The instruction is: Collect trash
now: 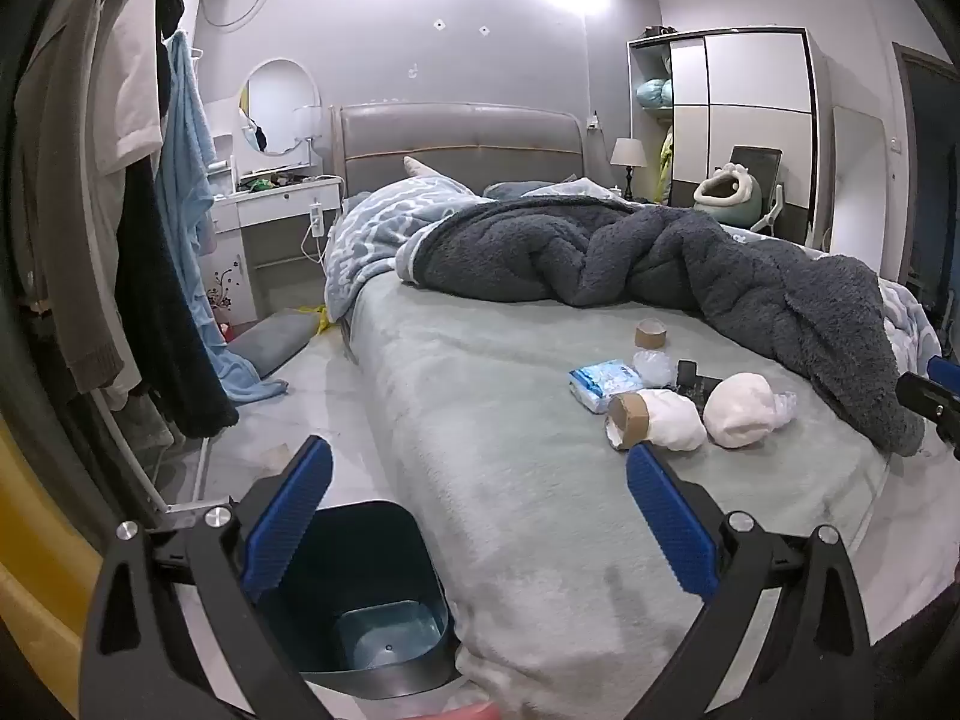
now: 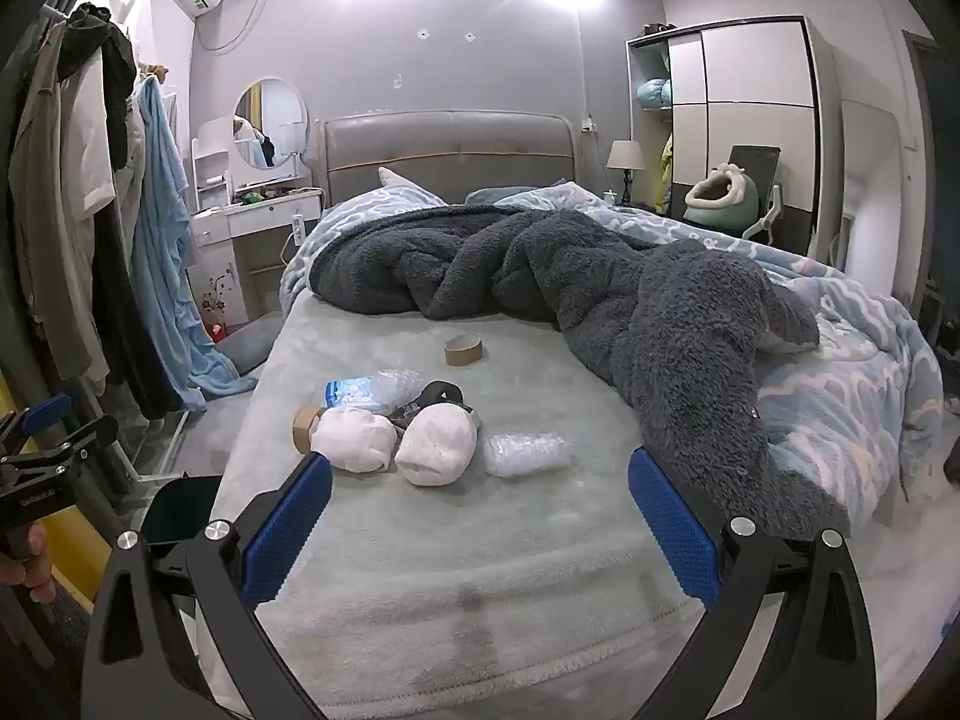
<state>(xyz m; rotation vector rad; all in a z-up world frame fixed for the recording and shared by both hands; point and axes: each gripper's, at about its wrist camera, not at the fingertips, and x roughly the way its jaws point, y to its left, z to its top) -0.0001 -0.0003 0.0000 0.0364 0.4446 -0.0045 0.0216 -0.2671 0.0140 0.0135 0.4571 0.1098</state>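
Blanket (image 2: 630, 312) (dark, rumpled) lies behind trash (image 2: 435, 444) on bed (image 2: 420, 540).

Trash on the bed (image 2: 420, 540), bin beside it

Two wads (image 2: 354, 439) lie mid-frame, a tape roll (image 2: 463, 350) behind them, a blanket (image 2: 630, 312) to the right; the bin (image 1: 366, 594) stands lower left beside the bed.

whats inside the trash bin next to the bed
The left wrist view looks down into the dark trash bin: the bare blue-grey bottom shows, with no trash visible. The near wall and the left gripper finger hide part of the inside, so that corner cannot be checked.
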